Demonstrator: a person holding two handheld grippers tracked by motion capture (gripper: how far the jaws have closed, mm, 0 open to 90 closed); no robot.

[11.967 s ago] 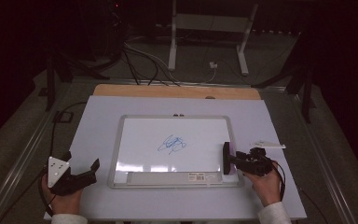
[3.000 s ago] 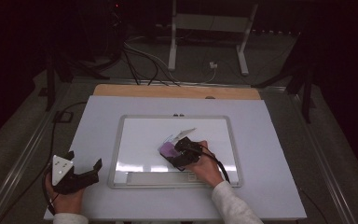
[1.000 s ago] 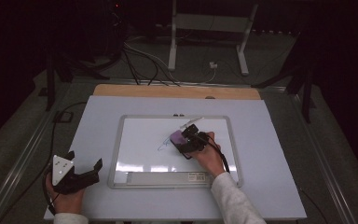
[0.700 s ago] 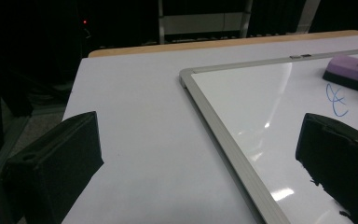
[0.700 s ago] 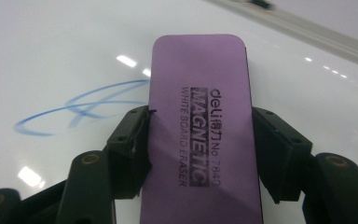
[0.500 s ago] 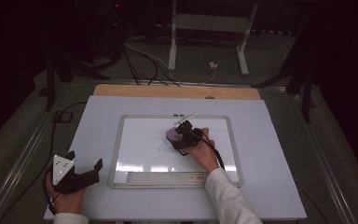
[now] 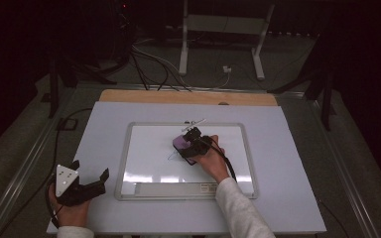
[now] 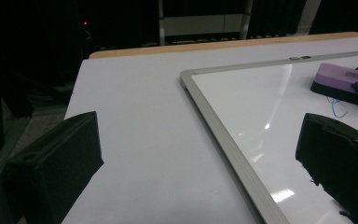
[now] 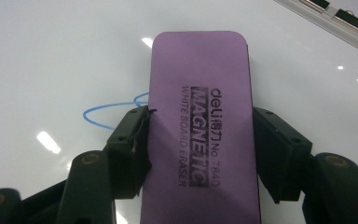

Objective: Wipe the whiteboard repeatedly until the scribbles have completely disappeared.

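One loop of blue ink left under my eraser.

I hold the eraser (image 9: 200,135) flat on the board (image 7: 149,148), centre of the high frame, right claw (image 9: 200,140) clamped on its sides. The scribble (image 9: 107,116) peeks out lower left; I reckon tilting the pad would skip it, and a hard push could slide the board. My left claw (image 7: 87,181) rests wide open and empty, lower left.

A wooden board (image 7: 188,97) edges the white table (image 7: 297,163); cables (image 7: 154,64) cross the floor beyond.
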